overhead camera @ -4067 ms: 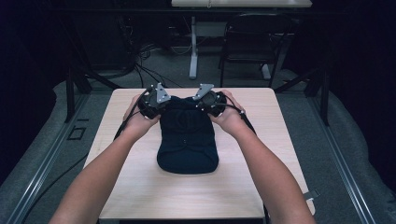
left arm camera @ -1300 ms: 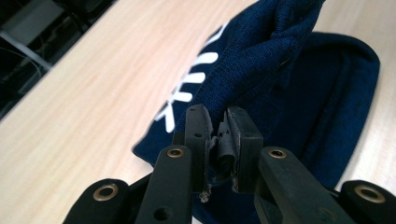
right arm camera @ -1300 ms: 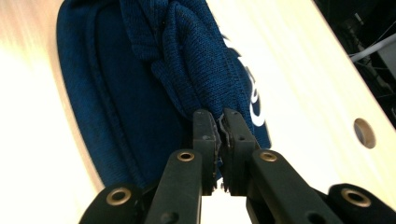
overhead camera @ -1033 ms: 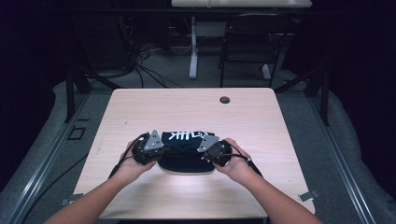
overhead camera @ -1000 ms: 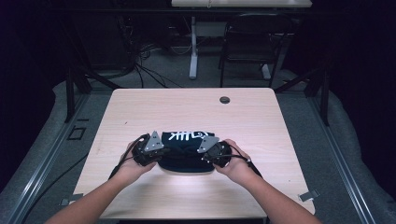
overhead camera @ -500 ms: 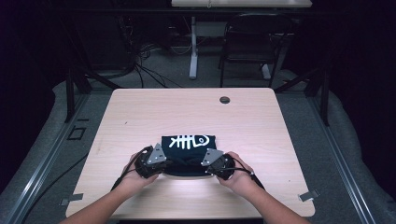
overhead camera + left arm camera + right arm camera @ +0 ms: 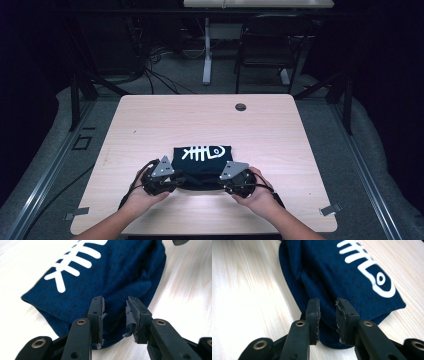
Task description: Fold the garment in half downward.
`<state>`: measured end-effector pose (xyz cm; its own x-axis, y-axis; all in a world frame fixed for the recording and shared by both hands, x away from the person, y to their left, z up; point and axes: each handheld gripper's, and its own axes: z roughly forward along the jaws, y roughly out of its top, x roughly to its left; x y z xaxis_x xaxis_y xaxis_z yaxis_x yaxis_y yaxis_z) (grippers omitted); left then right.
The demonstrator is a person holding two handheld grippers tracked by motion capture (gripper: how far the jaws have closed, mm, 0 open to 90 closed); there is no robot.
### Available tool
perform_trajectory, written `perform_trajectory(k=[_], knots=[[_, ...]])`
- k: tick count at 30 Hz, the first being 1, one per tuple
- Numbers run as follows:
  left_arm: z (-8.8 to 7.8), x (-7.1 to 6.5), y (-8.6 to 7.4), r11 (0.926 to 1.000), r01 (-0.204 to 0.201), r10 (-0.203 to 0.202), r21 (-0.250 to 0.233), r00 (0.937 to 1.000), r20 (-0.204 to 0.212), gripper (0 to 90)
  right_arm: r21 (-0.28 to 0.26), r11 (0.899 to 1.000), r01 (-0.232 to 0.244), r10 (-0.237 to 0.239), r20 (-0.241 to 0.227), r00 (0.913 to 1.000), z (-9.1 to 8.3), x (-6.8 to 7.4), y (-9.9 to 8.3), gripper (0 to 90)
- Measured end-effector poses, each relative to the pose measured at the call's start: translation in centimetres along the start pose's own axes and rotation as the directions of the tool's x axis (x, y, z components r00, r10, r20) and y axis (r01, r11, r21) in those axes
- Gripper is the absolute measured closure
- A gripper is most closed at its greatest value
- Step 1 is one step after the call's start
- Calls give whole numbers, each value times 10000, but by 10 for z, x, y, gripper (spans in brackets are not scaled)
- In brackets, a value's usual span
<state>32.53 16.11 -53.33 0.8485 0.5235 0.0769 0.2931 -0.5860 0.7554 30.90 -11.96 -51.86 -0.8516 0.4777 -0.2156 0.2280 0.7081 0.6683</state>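
Two releases at once, within the last half second. Left claw point(image 7: 176, 181) and right claw point(image 7: 226, 183), pinched tight on the near edge of the shirt point(image 7: 202, 161) a second ago, now standing apart, having just been opening, with dark blue cloth slack between the pads and no longer squeezed. Meanwhile dragged toward six o'clock and laid over itself: shirt now a compact folded packet on the desk point(image 7: 300, 150), resting at about six o'clock from the desk's middle, close to the near edge, white fish-bone print point(image 7: 204, 151) facing up at the packet's twelve o'clock side. Left claw at its seven o'clock corner, right claw at its five o'clock corner, both low over the rounded near fold. Probably the end of this fold: cloth set down, holding its shape unaided. Likely next, either backing away toward six o'clock or regripping for a further fold.
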Motion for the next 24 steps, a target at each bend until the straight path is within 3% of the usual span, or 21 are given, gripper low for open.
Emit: perform_trajectory(k=[4, 9, 16, 21, 24], knots=[[-2, 4, 1, 10000, 72, -73, -17, 9999, -123, 624, -96, 9999, -99, 100, 185, 9998, -1, -4, 2, 686], [2, 4, -3, 9998, 183, -182, 92, 9998, -81, 593, 290, 9993, -233, 226, 270, 9994, 9, -7, -5, 665], [13, -3, -16, 9984, 105, -117, 560, 9997, 217, 633, 574, 9977, -368, 367, 30, 9993, 18, -2, -18, 735], [17, -2, -23, 9972, 245, -254, 707, 9996, 113, 639, 608, 9970, -469, 469, 10, 9989, 21, -2, -23, 747], [20, 1, -26, 9968, 357, -357, 709, 9994, -17, 638, 502, 9966, -648, 638, 227, 9977, 23, -4, -25, 740]])
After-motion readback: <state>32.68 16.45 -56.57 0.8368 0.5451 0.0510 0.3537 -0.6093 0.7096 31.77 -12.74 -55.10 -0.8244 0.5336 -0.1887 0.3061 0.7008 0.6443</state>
